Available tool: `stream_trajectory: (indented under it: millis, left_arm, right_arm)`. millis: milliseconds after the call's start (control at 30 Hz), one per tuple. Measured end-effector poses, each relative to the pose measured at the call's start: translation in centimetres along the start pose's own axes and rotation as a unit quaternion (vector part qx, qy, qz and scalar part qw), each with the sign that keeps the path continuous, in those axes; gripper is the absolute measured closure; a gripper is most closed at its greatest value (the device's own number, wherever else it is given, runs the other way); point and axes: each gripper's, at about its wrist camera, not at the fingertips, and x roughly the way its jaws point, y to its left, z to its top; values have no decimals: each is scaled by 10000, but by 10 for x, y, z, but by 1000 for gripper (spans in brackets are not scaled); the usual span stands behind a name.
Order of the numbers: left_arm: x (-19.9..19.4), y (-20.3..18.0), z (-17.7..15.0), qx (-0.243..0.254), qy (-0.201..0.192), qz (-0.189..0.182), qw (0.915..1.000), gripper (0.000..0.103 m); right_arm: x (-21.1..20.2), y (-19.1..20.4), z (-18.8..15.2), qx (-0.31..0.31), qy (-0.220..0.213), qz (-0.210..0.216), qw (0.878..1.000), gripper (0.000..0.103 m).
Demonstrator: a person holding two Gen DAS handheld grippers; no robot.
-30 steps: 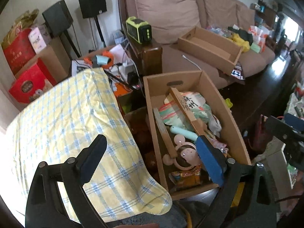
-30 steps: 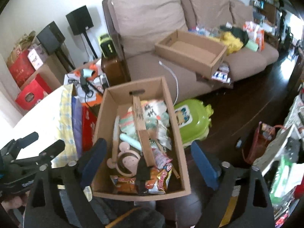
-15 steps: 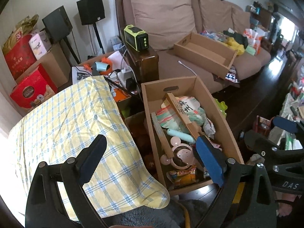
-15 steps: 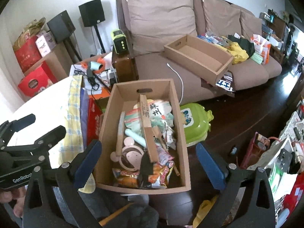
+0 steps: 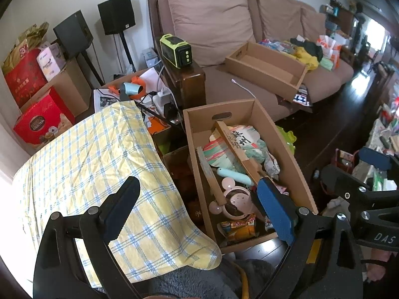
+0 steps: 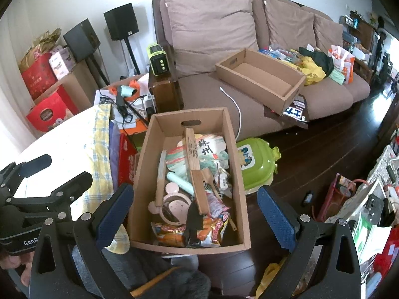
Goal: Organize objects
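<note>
Left wrist view: the left hand-held gripper (image 5: pixel 197 209) is spread wide with nothing in it, hanging over the edge of the yellow-checked cloth (image 5: pixel 99 174) on the worktop; the cluttered cardboard box (image 5: pixel 294 164) sits on the floor just beside it, with a wooden stick (image 5: pixel 237 149), pink mouse-ear bowl (image 5: pixel 237 199) and snack packet (image 5: pixel 239 228) inside. Right wrist view: the right hand-held gripper (image 6: pixel 194 214) is wide too, empty, straight above that box; the empty cardboard tray (image 6: pixel 261 82) rests on the sofa (image 6: pixel 212 37); a green plastic lid (image 6: pixel 256 164) lies beside the box.
</note>
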Motion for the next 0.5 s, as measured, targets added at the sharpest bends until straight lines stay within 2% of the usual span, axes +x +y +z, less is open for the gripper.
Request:
stream_trajectory:
  millis: [500]
  left_arm:
    - [-3, 9, -1, -71, 94, -13, 9999, 8]
  right_arm:
    - [5, 6, -1, -100, 124, -66, 9999, 3]
